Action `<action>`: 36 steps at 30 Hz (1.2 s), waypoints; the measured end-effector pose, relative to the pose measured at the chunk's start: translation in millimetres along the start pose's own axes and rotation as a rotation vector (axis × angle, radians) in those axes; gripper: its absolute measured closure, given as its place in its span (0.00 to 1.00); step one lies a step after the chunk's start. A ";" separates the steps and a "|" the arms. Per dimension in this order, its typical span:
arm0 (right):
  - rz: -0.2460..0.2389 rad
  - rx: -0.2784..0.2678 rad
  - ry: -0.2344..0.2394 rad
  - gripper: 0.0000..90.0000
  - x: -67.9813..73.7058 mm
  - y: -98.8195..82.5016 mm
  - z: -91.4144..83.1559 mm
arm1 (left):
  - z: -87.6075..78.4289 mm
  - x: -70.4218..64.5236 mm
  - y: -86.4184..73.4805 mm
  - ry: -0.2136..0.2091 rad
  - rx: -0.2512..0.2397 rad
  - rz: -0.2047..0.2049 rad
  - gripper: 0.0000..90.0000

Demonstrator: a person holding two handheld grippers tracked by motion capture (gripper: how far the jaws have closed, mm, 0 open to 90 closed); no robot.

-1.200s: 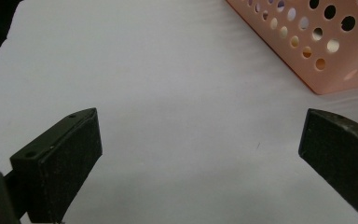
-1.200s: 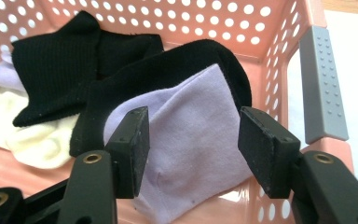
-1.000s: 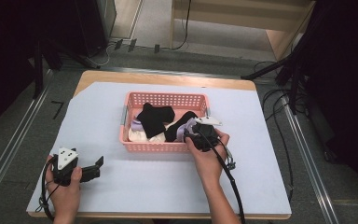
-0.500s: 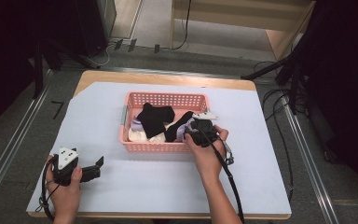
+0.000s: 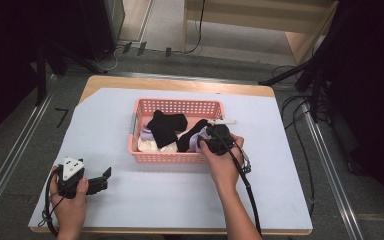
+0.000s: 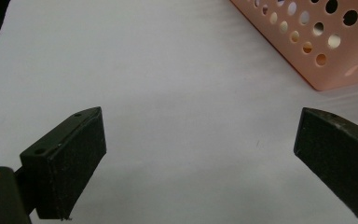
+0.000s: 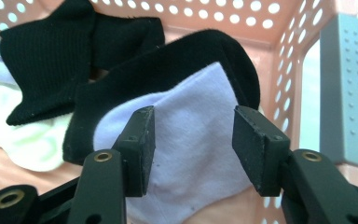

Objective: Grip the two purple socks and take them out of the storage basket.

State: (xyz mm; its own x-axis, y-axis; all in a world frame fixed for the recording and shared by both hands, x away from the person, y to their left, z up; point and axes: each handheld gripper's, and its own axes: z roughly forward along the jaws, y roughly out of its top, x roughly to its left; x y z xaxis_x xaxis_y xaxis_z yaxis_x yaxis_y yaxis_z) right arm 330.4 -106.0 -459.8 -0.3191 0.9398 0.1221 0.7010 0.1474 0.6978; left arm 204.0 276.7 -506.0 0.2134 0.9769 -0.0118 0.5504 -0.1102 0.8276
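Right gripper view: right gripper [image 7: 191, 140], jaws apart, straddles a lilac sock [image 7: 191, 112] under black socks [image 7: 51, 60] in the pink basket [image 7: 303, 70]. Left gripper [image 6: 198, 158] rests wide open on the white sheet [image 6: 168, 70].

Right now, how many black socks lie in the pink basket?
2: one black sock toward the middle, another black sock draped over the lavender sock. More may be hidden.

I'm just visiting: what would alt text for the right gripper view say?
Two open black jaws of the right gripper hover over a pale lilac sock inside a pink perforated basket. Black socks lie behind and around it, with a cream sock at the left.
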 end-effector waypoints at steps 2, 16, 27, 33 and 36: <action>-0.002 -0.029 0.020 0.50 3.3 0.4 -2.9 | 0.1 0.3 0.1 -0.003 0.002 0.000 0.03; 0.028 0.062 0.003 0.56 22.2 7.1 9.5 | 0.5 0.7 0.3 -0.003 0.006 -0.004 0.03; -0.007 -0.100 0.051 1.00 11.7 7.5 -11.6 | -0.2 -0.5 -0.1 0.003 -0.002 0.009 0.04; -0.023 -0.223 0.117 1.00 2.6 12.8 -31.6 | 0.3 0.1 0.0 0.001 0.003 0.003 0.04; -0.039 -0.304 0.130 1.00 -1.1 16.3 -42.6 | 0.7 -0.3 0.0 0.000 0.002 0.004 0.04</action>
State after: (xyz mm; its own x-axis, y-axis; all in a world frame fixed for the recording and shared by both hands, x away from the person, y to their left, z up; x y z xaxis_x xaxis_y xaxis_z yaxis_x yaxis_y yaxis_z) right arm 315.0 -117.8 -418.4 -0.4340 0.8854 0.1664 0.4704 0.0652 0.8800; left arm 204.5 276.3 -506.4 0.2156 0.9765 -0.0086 0.5514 -0.1144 0.8264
